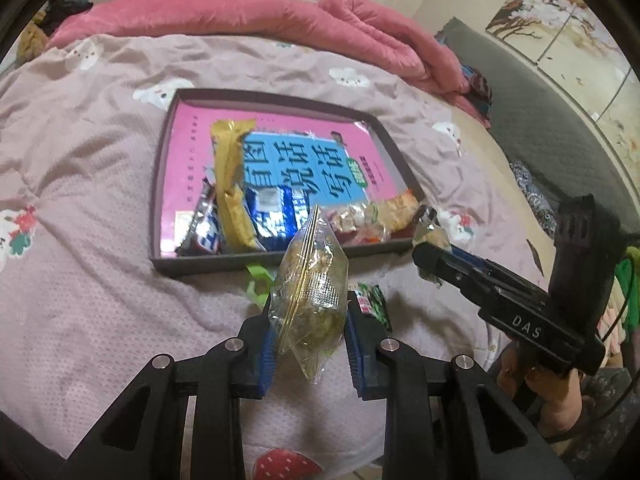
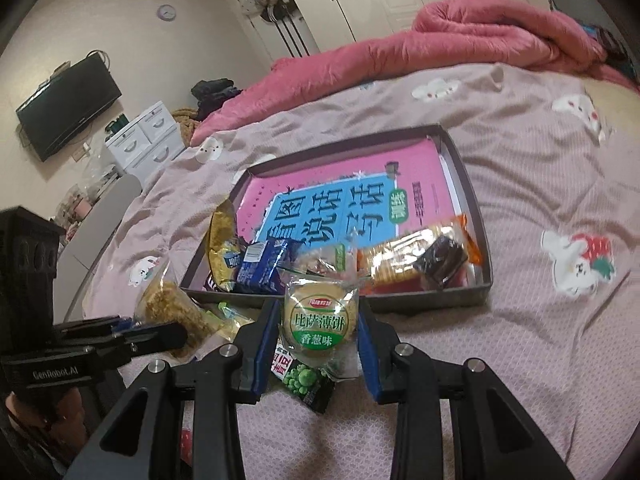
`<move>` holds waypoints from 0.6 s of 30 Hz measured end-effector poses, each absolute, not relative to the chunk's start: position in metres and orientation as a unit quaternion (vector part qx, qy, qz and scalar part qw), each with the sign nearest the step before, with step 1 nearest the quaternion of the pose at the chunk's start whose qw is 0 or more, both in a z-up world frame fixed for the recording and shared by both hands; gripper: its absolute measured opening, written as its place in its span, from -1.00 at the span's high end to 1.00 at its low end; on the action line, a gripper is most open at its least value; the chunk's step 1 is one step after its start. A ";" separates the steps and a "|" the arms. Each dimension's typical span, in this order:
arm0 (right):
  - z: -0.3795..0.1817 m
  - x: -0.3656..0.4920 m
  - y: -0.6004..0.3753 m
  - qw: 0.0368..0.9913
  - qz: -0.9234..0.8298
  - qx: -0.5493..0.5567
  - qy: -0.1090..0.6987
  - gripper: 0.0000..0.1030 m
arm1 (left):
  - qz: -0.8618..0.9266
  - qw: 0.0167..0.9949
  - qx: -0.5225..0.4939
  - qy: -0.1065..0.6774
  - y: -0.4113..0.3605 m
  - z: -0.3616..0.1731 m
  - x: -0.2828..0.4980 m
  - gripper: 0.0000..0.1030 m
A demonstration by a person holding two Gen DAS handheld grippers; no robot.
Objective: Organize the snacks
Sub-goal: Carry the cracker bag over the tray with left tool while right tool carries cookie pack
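Left gripper [image 1: 308, 316] pinched a crinkly clear packet [image 1: 310, 292] of golden crumbly snack; right gripper [image 2: 318, 336] clamped a round scallion pizza cracker pack [image 2: 320, 314] near the shallow rectangular tray [image 2: 486, 240].

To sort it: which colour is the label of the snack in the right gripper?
Green and white label, right wrist view.

Pink quilt [image 2: 460, 36] heaped on bed; wall TV [image 2: 68, 108]; white drawer unit [image 2: 144, 136]; round clock [image 2: 166, 11].

right claw [image 1: 426, 258] read "DAS" | left claw [image 2: 176, 336] read "GenRobot.AI" | biscuit packet [image 2: 320, 320] read "比萨薄饼", "香葱味"
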State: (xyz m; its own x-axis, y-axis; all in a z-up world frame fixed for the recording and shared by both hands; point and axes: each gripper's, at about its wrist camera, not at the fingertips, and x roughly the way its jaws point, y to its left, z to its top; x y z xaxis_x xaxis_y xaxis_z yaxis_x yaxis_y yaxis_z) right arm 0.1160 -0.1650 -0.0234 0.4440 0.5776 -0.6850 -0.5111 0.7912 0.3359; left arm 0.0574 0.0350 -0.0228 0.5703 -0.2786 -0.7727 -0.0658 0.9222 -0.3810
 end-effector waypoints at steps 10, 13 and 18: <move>-0.011 0.111 -0.160 0.863 0.325 0.017 0.386 0.28 | -0.043 0.877 -0.185 0.441 0.045 -0.011 0.060 0.42; -0.008 0.112 -0.160 0.867 0.324 0.014 0.379 0.28 | -0.039 0.878 -0.187 0.438 0.048 -0.009 0.062 0.42; -0.004 0.113 -0.161 0.873 0.321 0.011 0.368 0.28 | -0.034 0.882 -0.185 0.432 0.050 -0.006 0.066 0.42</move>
